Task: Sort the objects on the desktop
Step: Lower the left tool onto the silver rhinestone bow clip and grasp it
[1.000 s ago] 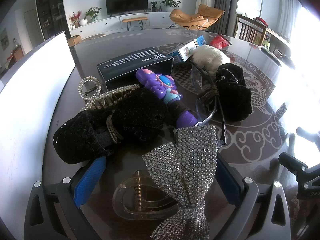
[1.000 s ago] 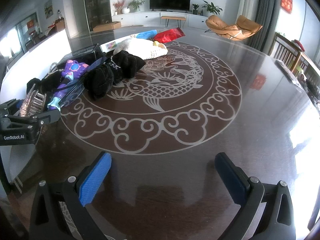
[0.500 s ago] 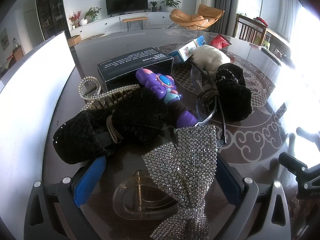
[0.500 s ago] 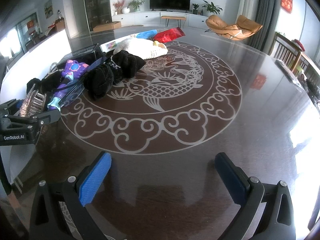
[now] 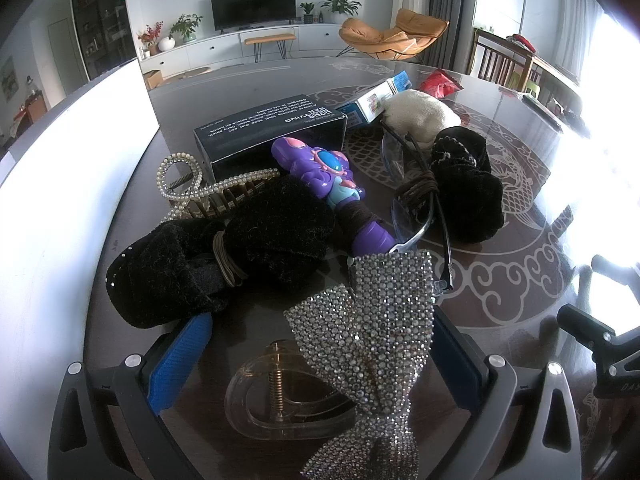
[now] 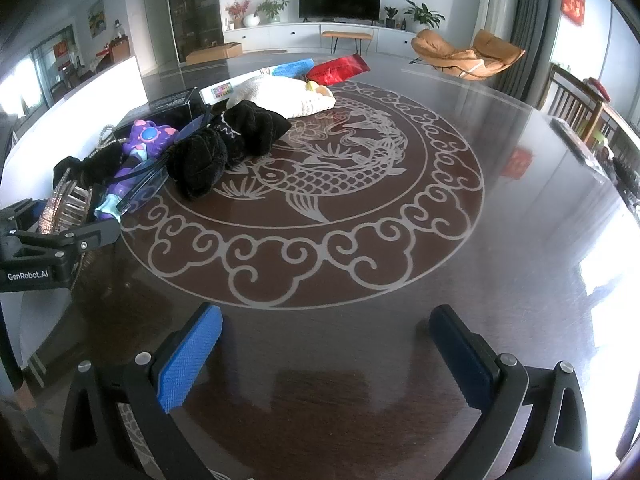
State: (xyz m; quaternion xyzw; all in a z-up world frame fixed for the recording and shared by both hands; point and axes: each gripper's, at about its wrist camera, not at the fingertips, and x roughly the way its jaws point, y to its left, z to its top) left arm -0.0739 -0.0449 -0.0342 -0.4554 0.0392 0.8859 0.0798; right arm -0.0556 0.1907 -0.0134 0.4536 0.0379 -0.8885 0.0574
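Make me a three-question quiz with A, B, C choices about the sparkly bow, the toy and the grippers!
1. Where is the silver rhinestone bow hair clip?
A. between the left gripper's fingers
B. on the black box
C. by the red packet

2. What colour is the plastic toy wand?
A. green
B. purple
C. orange

3. What is the right gripper doing?
A. squeezing the black velvet scrunchie
B. holding the clear glasses
C. open over bare table

Answers:
1. A: the bow lies between the blue pads of the left gripper, which stand wide apart.
2. B: its body is purple with pink and blue parts.
3. C: only the dark patterned round table shows between its spread pads.
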